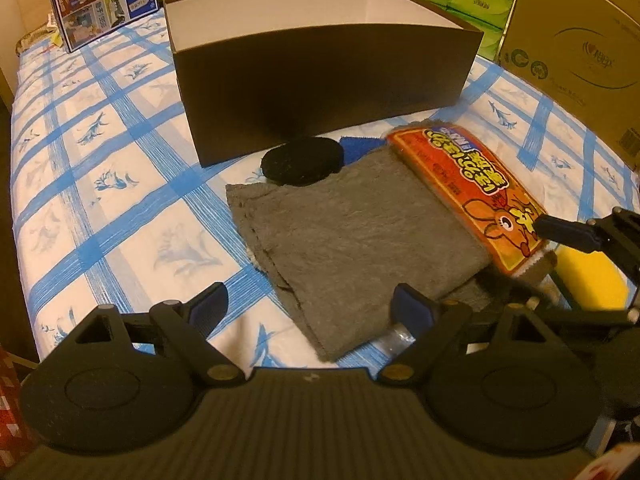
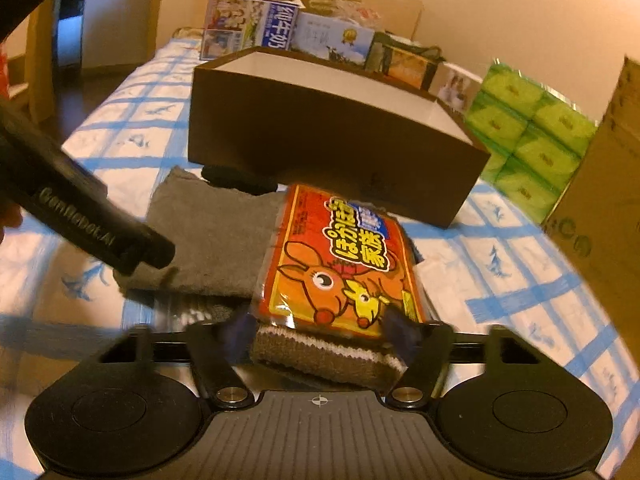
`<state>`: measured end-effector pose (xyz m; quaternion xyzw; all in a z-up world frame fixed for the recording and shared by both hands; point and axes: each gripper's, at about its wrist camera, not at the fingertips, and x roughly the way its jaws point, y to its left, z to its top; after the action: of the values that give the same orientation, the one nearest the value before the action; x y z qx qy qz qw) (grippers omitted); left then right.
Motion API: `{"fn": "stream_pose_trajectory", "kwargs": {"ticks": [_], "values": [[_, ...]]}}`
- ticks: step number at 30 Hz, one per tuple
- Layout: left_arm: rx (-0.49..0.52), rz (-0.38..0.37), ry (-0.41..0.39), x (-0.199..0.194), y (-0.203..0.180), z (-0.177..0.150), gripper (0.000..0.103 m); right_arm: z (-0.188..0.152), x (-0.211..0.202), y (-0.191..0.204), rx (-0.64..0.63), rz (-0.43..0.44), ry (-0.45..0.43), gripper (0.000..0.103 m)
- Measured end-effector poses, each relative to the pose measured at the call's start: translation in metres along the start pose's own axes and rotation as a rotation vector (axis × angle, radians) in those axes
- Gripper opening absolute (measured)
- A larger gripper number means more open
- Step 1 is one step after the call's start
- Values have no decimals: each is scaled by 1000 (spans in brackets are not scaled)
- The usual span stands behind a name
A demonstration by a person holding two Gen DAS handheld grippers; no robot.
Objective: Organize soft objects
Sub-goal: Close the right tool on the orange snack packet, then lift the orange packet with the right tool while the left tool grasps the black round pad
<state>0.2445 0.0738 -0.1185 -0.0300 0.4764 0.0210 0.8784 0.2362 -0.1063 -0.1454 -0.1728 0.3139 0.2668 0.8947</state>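
the orange heat-pack packet point(image 2: 340, 264) lies flat on the grey cloth point(image 2: 216, 236), its long axis running from my right gripper point(image 2: 320, 336) toward the one dark box point(image 2: 320, 132). its near end sits between my parted right fingers; my left gripper point(image 1: 308, 304) hangs spread, empty, at the cloth's near edge.

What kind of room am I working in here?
Probably a home storage or spare room: a surface under a blue-checked cloth, stacked green tissue packs and a big cardboard carton along the wall.
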Motion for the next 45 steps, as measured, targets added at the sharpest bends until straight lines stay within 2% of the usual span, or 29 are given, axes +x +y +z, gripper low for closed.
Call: {"fn": "stream_pose_trajectory", "kwargs": {"ticks": [4,6,9,12,14,17,25,34,40,45], "values": [[9,-17,2,2,3,3,88,3,0,-27,187,73,8,49],[15,-25,0,3,4,6,88,3,-1,-43,303,101,23,38],[22,-40,-4,4,5,10,88,3,-4,-60,417,95,18,27],[30,-47,-7,5,5,13,88,4,-8,-67,449,67,12,27],[31,-48,-7,6,5,15,88,6,-10,-66,412,29,17,29],[30,-44,-5,8,6,17,88,9,-3,-57,312,-47,47,43],[20,-24,-15,10,7,25,88,10,18,-23,2,-220,45,44],[22,0,-23,14,3,37,88,10,28,-40,-85,-202,84,44],[18,17,-20,18,-2,42,88,-9,29,-42,-203,-205,150,44],[16,30,-11,22,-6,42,88,-13,54,-40,-284,-230,131,43]]}}
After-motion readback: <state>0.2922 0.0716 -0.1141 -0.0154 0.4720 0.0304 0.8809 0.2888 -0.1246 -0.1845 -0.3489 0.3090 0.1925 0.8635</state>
